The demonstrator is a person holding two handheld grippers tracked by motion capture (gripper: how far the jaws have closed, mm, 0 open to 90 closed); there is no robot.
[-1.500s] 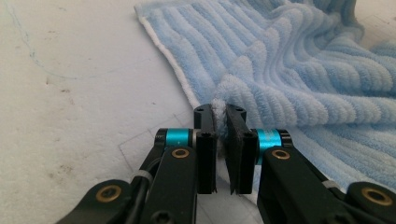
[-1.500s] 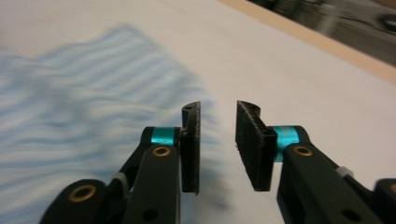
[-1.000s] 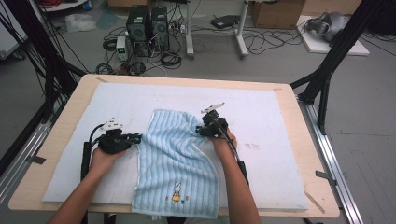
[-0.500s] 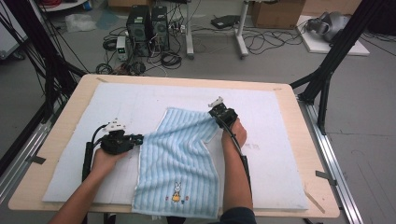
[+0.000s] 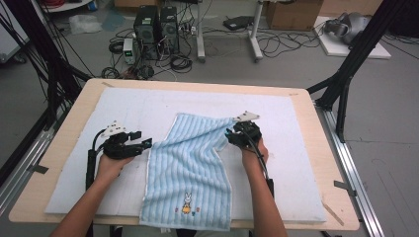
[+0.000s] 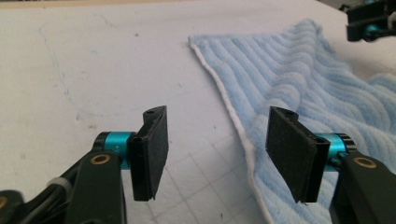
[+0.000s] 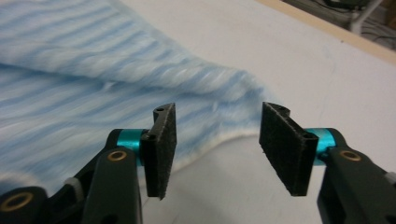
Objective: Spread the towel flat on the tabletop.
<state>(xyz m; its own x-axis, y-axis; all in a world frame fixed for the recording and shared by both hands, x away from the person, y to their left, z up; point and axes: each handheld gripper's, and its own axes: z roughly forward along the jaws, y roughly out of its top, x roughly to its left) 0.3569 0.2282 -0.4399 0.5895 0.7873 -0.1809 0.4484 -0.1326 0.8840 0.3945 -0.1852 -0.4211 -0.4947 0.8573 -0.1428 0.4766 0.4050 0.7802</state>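
High view: both grippers, left [image 5: 146,144] and right [image 5: 230,135], jaws just opened, nothing between them; towel [image 5: 190,170] released, spread flat on table, right corner pulled out since a second ago

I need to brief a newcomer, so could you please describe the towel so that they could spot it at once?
On the wooden table lies a white mat; the towel is spread on its middle, between the two grippers. It is pale blue, ribbed, with a small embroidered rabbit near its front edge.
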